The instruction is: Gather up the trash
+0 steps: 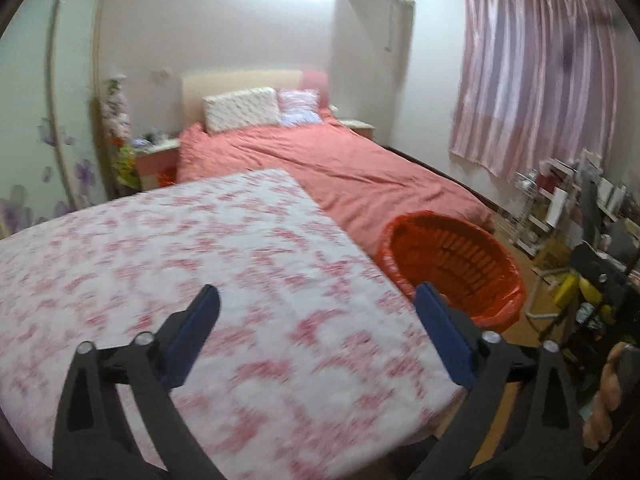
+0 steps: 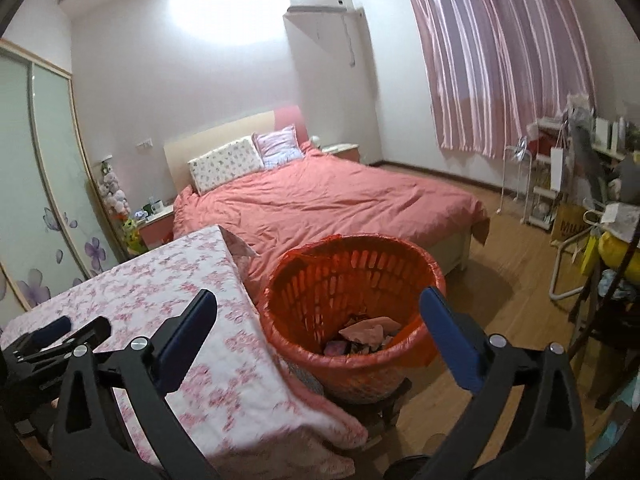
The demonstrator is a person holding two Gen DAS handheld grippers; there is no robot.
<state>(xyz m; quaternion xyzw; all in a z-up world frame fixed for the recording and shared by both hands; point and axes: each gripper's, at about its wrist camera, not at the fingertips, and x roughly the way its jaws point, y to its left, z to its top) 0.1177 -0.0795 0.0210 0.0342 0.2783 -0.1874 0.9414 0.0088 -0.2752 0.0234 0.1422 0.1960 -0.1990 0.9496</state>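
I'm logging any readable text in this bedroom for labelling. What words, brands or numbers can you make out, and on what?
"MU": bold dark letters on the brown paper bag on the floor by the white shelf rack; the rest is cut off.
Items on the rack and cluttered desk: too small and blurred to read.
Air conditioner: no legible marking.
Left wrist view: nothing readable.

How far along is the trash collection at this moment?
Done: crumpled trash already lies in the orange basket. In hand: nothing; the left gripper and right gripper are both open and empty. Left: no trash shows on the flowered tablecloth.
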